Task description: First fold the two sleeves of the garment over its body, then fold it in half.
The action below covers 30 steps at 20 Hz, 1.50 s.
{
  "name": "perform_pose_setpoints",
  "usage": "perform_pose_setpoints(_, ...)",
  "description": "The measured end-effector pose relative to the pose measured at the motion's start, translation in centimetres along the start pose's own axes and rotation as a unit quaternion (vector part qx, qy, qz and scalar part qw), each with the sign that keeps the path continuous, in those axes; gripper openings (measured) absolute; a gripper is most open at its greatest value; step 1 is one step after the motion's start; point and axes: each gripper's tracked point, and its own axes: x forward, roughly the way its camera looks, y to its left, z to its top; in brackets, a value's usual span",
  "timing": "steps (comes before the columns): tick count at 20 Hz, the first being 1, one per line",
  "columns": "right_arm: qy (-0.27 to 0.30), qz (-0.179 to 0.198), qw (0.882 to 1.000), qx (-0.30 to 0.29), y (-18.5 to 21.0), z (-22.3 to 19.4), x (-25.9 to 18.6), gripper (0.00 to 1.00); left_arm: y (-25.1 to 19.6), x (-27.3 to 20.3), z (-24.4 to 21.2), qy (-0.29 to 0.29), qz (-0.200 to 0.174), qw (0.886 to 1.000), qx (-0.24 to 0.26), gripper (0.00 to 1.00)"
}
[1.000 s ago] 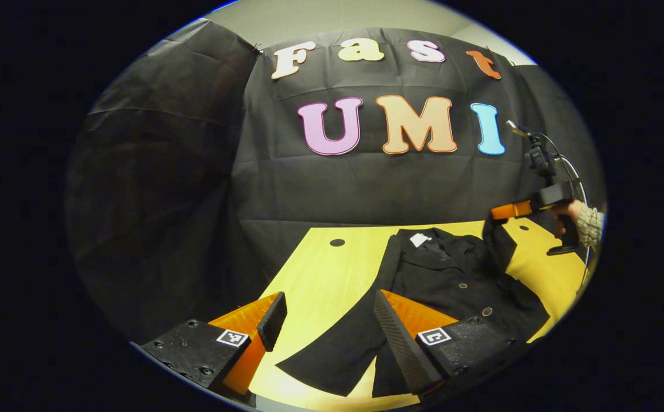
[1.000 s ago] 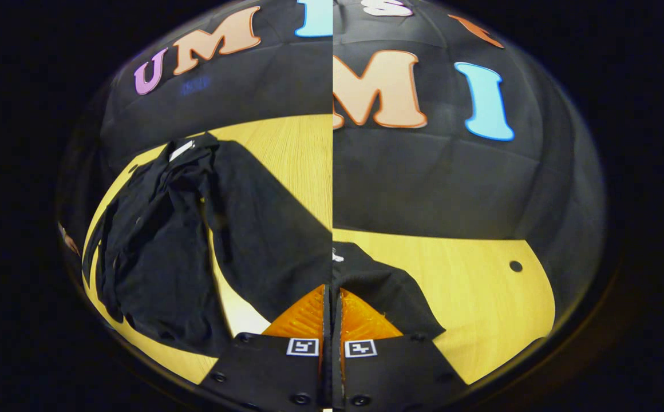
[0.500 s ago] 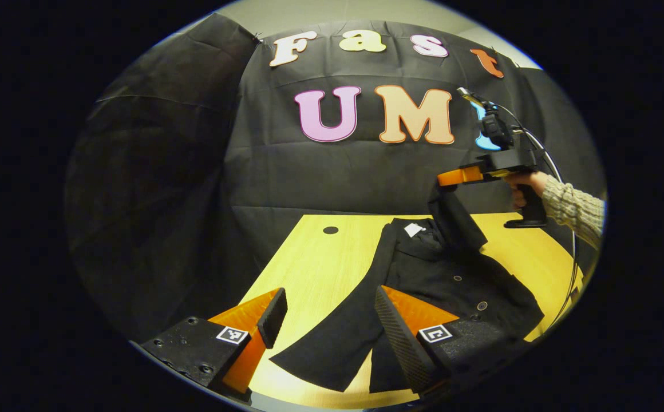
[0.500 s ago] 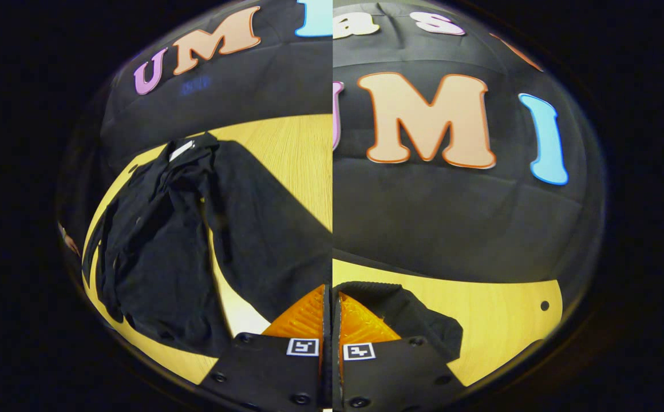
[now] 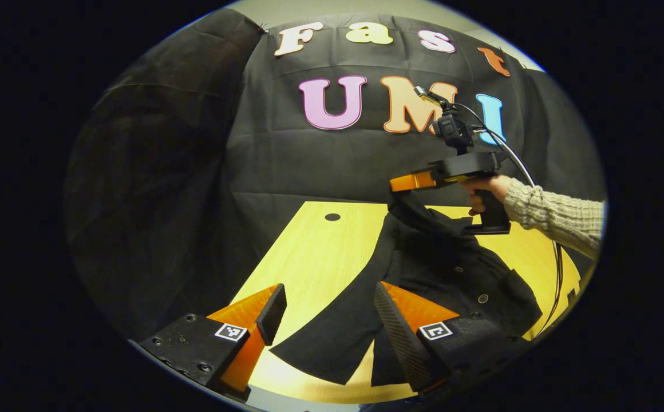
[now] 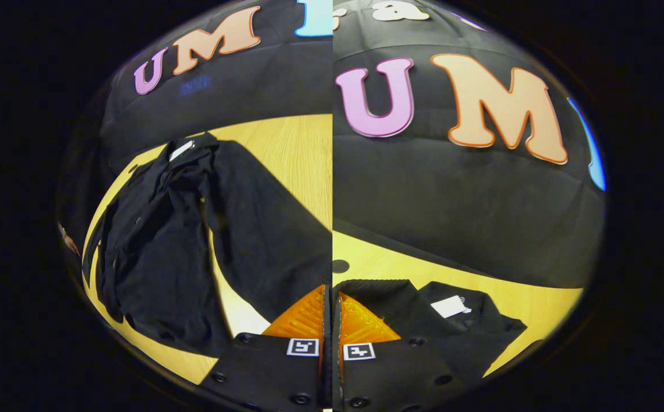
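Left gripper [image 5: 326, 320] hovers wide open (holding nothing) over the table's [image 5: 315, 252] near edge. Beyond, a black coat [image 5: 441, 269] lies spread; the right gripper [image 5: 403, 183], held level by a hand [image 5: 483, 189], pinches its raised sleeve [image 5: 418, 209].

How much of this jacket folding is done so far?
Nothing is finished. The right gripper holds one sleeve lifted over the garment. The other sleeve lies flat on the table by the open left gripper. It and the halving remain.
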Motion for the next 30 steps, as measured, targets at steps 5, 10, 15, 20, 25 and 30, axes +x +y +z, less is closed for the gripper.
perform_pose_setpoints(5, 0.045, 0.01, 0.998, -0.033, 1.7, -3.2, 2.6, 0.02, 0.7, 0.1, -0.8, 0.009, 0.011, 1.0, -0.015, 0.93)
perform_pose_setpoints(10, 0.048, 0.006, 0.998, -0.048, 1.4, -3.9, 2.8, 0.1, 1.0, 0.3, -1.4, 0.018, 0.019, 0.999, -0.027, 0.94)
perform_pose_setpoints(15, 0.052, -0.023, 0.997, -0.059, 0.2, -4.0, 3.0, 0.02, 1.3, 0.5, -2.2, 0.027, 0.026, 0.998, -0.04, 0.94)
perform_pose_setpoints(20, 0.011, -0.062, 0.994, -0.094, -1.6, -2.4, 1.6, 0.5, 1.5, 0.4, -3.0, 0.031, 0.04, 0.998, -0.026, 0.94)
perform_pose_setpoints(25, -0.014, -0.081, 0.994, -0.074, -3.4, -0.8, -2.4, 0.5, 0.8, -0.5, -5.1, 0.045, 0.033, 0.998, -0.042, 0.94)
perform_pose_setpoints(30, -0.073, -0.114, 0.989, -0.056, -5.8, 1.0, -8.8, 0.49, 0.5, 0.0, -7.4, 0.062, 0.03, 0.997, -0.032, 0.94)
